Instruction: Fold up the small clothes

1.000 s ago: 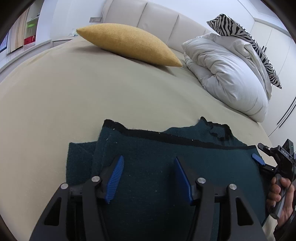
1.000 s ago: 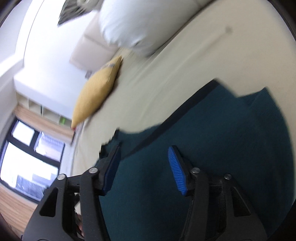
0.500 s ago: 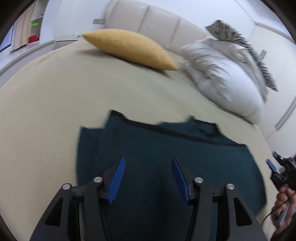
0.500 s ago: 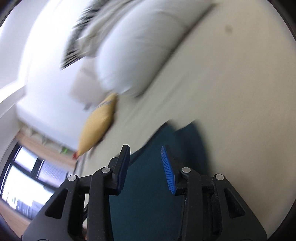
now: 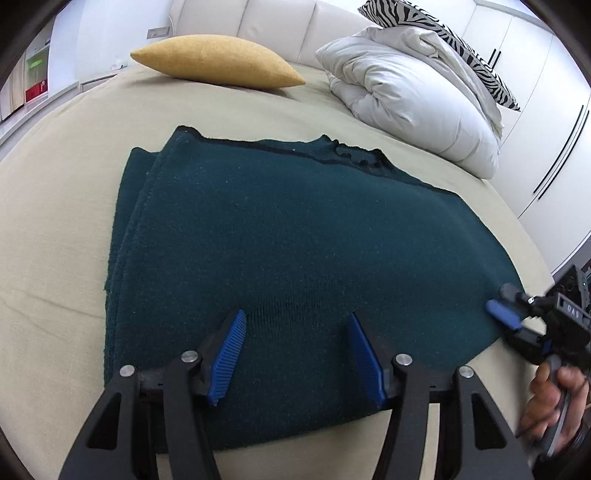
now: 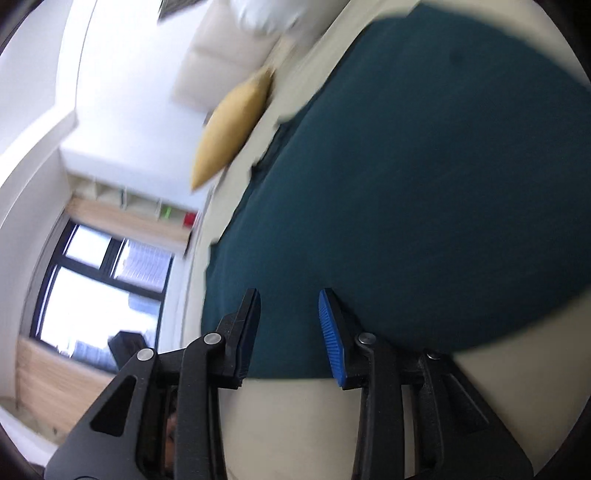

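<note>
Dark teal garment [image 5: 314, 236], mustard-yellow cushion [image 5: 218, 61], zebra-striped pillow [image 5: 443, 33], beige bedsheet [image 5: 55, 206]

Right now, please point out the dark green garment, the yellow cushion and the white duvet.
dark green garment [image 5: 314, 236], left wrist view, middle of its top layer
yellow cushion [image 5: 218, 61], left wrist view, centre of its side
white duvet [image 5: 410, 96], left wrist view, its bulging front fold

Daylight is pouring through a dark-framed window [image 6: 99, 280] onto white walls, while a beige bed [image 5: 55, 206] is backing onto a cream padded headboard [image 5: 277, 22].
</note>
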`<state>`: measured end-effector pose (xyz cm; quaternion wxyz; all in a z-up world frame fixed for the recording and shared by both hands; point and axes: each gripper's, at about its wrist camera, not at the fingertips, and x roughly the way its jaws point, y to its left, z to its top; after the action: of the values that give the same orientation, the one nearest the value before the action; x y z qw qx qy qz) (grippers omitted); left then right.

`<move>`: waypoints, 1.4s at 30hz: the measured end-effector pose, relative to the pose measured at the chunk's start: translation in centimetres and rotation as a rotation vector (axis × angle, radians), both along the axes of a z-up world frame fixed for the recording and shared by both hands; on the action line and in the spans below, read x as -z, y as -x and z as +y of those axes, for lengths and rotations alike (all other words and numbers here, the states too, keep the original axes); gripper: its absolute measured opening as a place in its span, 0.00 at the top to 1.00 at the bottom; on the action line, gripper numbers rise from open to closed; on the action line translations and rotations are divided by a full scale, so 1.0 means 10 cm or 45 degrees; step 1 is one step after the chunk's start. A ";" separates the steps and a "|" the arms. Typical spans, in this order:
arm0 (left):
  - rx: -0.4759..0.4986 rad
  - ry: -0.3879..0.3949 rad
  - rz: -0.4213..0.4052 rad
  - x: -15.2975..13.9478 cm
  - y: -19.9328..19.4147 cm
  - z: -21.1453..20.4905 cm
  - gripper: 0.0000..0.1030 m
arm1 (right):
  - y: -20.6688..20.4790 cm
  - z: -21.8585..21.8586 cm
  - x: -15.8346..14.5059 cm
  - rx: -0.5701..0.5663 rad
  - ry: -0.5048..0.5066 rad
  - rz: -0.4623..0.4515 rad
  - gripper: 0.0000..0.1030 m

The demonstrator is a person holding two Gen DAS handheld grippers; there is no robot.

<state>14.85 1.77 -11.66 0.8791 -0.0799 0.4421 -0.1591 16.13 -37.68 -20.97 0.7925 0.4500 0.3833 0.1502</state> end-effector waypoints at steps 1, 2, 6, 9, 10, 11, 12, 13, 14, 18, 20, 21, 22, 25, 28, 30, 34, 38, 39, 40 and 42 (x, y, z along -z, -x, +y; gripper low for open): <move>-0.002 0.001 -0.003 0.00 -0.01 0.01 0.42 | 0.07 -0.14 0.00 0.051 0.002 0.002 0.70; -0.002 0.000 -0.006 0.02 0.00 0.01 0.42 | 0.05 -0.28 0.00 0.122 0.010 0.006 0.70; 0.002 0.014 -0.007 0.03 0.02 0.03 0.42 | 0.44 -0.77 -0.20 0.378 0.148 0.022 0.68; 0.002 0.022 -0.008 0.03 0.03 0.03 0.42 | 0.68 -0.97 -0.37 0.451 0.196 0.005 0.60; 0.002 0.023 -0.009 0.03 0.04 0.03 0.42 | 0.76 -0.98 -0.45 0.467 0.231 -0.004 0.55; 0.001 0.025 -0.010 0.03 0.04 0.04 0.42 | 0.78 -0.95 -0.50 0.479 0.270 -0.017 0.52; 0.001 0.026 -0.009 0.03 0.03 0.04 0.42 | 0.82 -0.91 -0.59 0.471 0.313 -0.041 0.51; 0.002 0.028 -0.010 0.03 0.03 0.04 0.42 | 0.83 -0.83 -0.67 0.451 0.356 -0.055 0.51; 0.003 0.027 -0.010 0.03 0.03 0.03 0.42 | 0.67 -0.65 -0.73 0.437 0.378 -0.060 0.50; 0.009 0.017 -0.016 0.03 0.05 0.03 0.42 | 0.49 -0.16 -0.99 0.329 0.519 -0.113 0.50; 0.009 0.019 -0.020 0.03 0.05 0.04 0.42 | 0.46 0.06 -1.14 0.283 0.600 -0.150 0.49; 0.010 0.016 -0.020 0.03 0.05 0.03 0.42 | 0.44 0.17 -1.21 0.264 0.638 -0.167 0.45; 0.009 0.013 -0.021 0.03 0.06 0.03 0.42 | 0.45 0.25 -1.30 0.257 0.667 -0.179 0.43; 0.011 0.014 -0.020 -0.01 0.09 0.05 0.41 | 0.42 0.55 -1.48 0.266 0.841 -0.241 0.31; -0.055 0.091 -0.015 -0.09 0.14 0.26 0.41 | 0.39 0.76 -1.65 0.282 0.952 -0.316 0.19; -0.134 0.130 -0.034 -0.19 0.19 0.47 0.41 | 0.37 0.90 -1.74 0.270 1.012 -0.373 0.05; -0.276 0.212 -0.071 -0.35 0.18 0.95 0.28 | 0.25 1.11 -1.87 0.196 1.046 -0.435 0.04; -0.301 0.328 0.045 -0.21 -0.06 1.21 0.27 | -0.06 1.19 -1.84 -0.012 0.760 -0.374 0.04; -0.297 0.378 0.093 -0.13 -0.13 1.26 0.27 | -0.12 1.18 -1.81 -0.030 0.690 -0.356 0.05; -0.298 0.424 0.143 -0.05 -0.19 1.29 0.27 | -0.18 1.16 -1.76 -0.036 0.622 -0.338 0.05; -0.283 0.510 0.211 0.07 -0.30 1.33 0.27 | -0.33 1.09 -1.62 -0.046 0.439 -0.283 0.07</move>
<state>17.82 15.07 -12.39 0.8185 -0.3136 0.4609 -0.1390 19.47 -26.81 -4.73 0.8923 0.2814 0.3216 0.1454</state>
